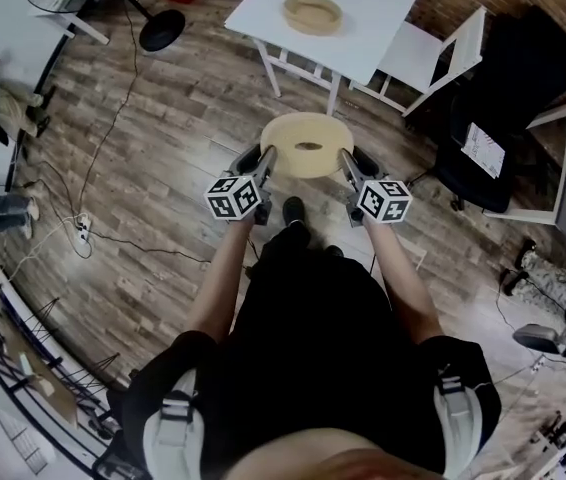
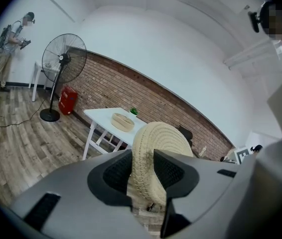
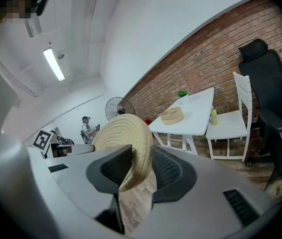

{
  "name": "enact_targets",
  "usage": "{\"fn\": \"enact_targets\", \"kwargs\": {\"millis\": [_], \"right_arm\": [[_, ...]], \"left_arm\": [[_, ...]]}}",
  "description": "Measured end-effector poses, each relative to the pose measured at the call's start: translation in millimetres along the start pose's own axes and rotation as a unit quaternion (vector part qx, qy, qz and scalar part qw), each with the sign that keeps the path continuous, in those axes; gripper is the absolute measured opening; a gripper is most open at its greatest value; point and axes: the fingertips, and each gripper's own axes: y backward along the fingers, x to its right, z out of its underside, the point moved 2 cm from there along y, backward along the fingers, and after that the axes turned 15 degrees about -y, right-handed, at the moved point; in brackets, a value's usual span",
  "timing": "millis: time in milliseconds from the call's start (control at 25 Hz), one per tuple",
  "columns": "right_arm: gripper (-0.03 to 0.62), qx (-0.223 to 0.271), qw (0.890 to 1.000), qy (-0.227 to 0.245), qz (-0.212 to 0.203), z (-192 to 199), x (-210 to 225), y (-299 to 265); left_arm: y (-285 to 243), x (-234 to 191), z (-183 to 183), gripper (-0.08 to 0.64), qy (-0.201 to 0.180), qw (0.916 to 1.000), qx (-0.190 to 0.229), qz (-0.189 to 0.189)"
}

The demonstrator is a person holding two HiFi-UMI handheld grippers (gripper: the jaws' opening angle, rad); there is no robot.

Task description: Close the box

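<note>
- Head view: the left claw (image 1: 266, 160) and the right claw (image 1: 348, 165) hold 1 round woven lid (image 1: 307, 145) between them, 1 on each side of its rim, above the wooden floor (image 1: 153, 118).
- Left gripper view: the left claw's jaws stand fairly wide, and both pads press on the lid's thick rim, which runs upright between them.
- Right gripper view: the right claw's jaws are also spread wide and clamp the opposite part of the rim. Here the lid leans to the left.
- The box (image 1: 313, 13), a shallow round woven base, sits uncovered on the white bench (image 1: 388, 13), well apart from the lid.
- 1 white chair (image 1: 433, 53) stands just beside the bench.
- 1 fan (image 2: 64, 59) stands on the floor.
</note>
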Motion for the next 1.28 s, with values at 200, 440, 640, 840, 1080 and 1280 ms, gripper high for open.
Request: {"fn": "enact_targets", "kwargs": {"millis": [200, 440, 640, 840, 1080, 1280], "right_arm": [[0.120, 0.004, 1.000, -0.009, 0.013, -15.7, 3.5, -31.0], [0.120, 0.010, 1.000, -0.007, 0.023, -28.7, 7.4, -61.9], [0.120, 0.016, 0.999, -0.012, 0.030, -30.6, 4.6, -82.9], [0.120, 0.027, 0.999, -0.009, 0.035, -37.3, -3.3, -98.7], [0.120, 0.036, 0.999, -0.012, 0.036, -36.2, -11.1, -110.3], [0.120, 0.034, 0.999, -0.016, 0.037, -36.0, -10.6, -117.7]], "left_arm": [[-26.1, -25.5, -18.3, 0.143, -0.003, 0.9999, -0.005, 0.013], [-51.1, -50.2, -31.6, 0.143, -0.005, 0.9997, -0.007, 0.023], [-60.8, -71.7, -38.3, 0.143, -0.004, 0.9996, -0.006, 0.026], [-65.3, -87.1, -50.1, 0.143, -0.010, 0.9992, -0.005, 0.037], [-65.9, -100.6, -58.1, 0.141, -0.019, 0.9988, -0.004, 0.045], [-69.3, -107.5, -60.4, 0.141, -0.020, 0.9988, -0.005, 0.045]]}}
